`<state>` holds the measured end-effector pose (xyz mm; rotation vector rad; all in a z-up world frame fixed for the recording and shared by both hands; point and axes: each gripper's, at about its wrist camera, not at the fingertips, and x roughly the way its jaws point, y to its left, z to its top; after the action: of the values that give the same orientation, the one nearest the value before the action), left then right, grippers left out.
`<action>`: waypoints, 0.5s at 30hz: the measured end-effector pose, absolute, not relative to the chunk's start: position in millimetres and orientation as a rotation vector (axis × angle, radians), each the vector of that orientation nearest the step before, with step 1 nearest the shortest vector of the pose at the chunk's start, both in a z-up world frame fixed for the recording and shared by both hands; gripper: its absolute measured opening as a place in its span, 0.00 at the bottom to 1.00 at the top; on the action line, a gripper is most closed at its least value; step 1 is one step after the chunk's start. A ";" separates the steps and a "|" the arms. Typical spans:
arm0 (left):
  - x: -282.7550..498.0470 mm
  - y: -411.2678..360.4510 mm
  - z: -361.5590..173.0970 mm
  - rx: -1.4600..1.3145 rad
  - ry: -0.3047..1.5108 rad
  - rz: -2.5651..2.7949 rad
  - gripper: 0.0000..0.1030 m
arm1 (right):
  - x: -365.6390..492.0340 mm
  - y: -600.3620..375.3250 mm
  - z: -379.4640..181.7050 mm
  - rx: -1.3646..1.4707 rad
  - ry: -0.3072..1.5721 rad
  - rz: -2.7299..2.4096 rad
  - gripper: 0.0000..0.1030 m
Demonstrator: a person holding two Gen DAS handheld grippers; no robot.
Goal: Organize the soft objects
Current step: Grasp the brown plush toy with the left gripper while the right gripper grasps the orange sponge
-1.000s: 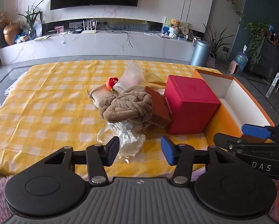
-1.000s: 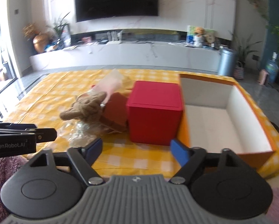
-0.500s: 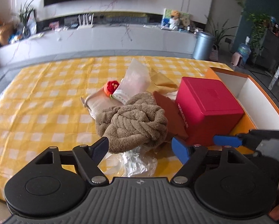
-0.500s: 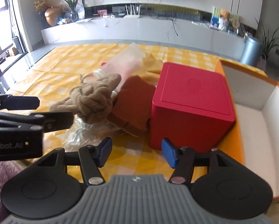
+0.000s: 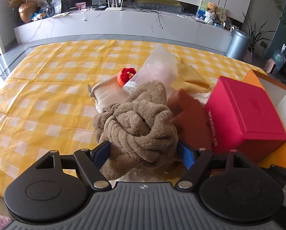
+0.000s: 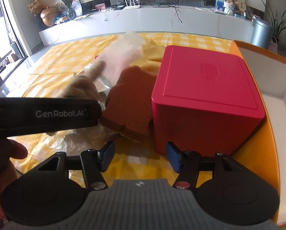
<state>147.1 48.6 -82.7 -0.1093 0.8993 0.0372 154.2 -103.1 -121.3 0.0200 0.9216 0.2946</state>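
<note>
A brown knotted plush (image 5: 137,126) lies on the yellow checked cloth (image 5: 37,99). My left gripper (image 5: 144,153) is open with its fingers on either side of the plush's near end. A brown sponge piece (image 6: 131,105) leans against a red box (image 6: 206,95). A clear bag (image 5: 158,69), a small red flower (image 5: 126,74) and a beige pouch (image 5: 108,94) lie behind the plush. My right gripper (image 6: 139,156) is open and empty, in front of the sponge and the red box.
An orange box with a white inside (image 6: 277,103) stands to the right of the red box. A yellow cloth (image 5: 192,76) lies behind the pile. Crumpled clear plastic (image 6: 53,143) lies near the table's front edge. The left gripper's body (image 6: 43,113) crosses the right wrist view.
My left gripper has moved forward, so its open fingers now straddle the plush. My right gripper has moved closer to the sponge and the red box.
</note>
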 end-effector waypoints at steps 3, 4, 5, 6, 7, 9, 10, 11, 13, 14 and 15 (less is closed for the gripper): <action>141.2 56.7 -81.2 -0.117 0.893 0.037 0.62 | 153.8 -104.6 -121.7 0.036 0.917 0.299 0.58; 138.4 58.7 -79.2 -0.112 0.886 0.032 0.56 | 153.4 -104.8 -120.9 0.043 0.913 0.301 0.58; 136.3 59.7 -77.0 -0.100 0.879 0.027 0.54 | 153.1 -105.0 -120.2 0.050 0.908 0.304 0.58; 133.2 62.2 -74.3 -0.085 0.868 0.023 0.50 | 152.7 -105.0 -119.2 0.057 0.903 0.305 0.58; 129.3 64.7 -71.5 -0.075 0.859 0.022 0.49 | 152.6 -104.8 -118.1 0.066 0.897 0.305 0.60; 120.8 71.2 -65.2 -0.064 0.837 0.003 0.47 | 152.0 -104.6 -116.0 0.096 0.888 0.305 0.66; 116.8 74.4 -63.3 -0.062 0.830 -0.006 0.46 | 152.6 -104.1 -115.6 0.112 0.884 0.302 0.70; 113.2 78.3 -61.5 -0.066 0.825 -0.010 0.46 | 152.5 -103.6 -115.1 0.129 0.881 0.297 0.73; 107.2 85.6 -61.1 -0.083 0.812 -0.006 0.46 | 154.7 -102.4 -116.3 0.169 0.874 0.278 0.76; 105.7 88.1 -62.6 -0.087 0.808 -0.004 0.46 | 156.4 -101.9 -117.6 0.198 0.876 0.263 0.76; 105.4 90.4 -65.5 -0.087 0.813 0.004 0.46 | 158.1 -102.0 -119.1 0.237 0.880 0.249 0.76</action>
<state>105.4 90.4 -65.5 -0.0867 0.8129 0.0044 158.1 -102.0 -119.1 0.2367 0.8801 0.2488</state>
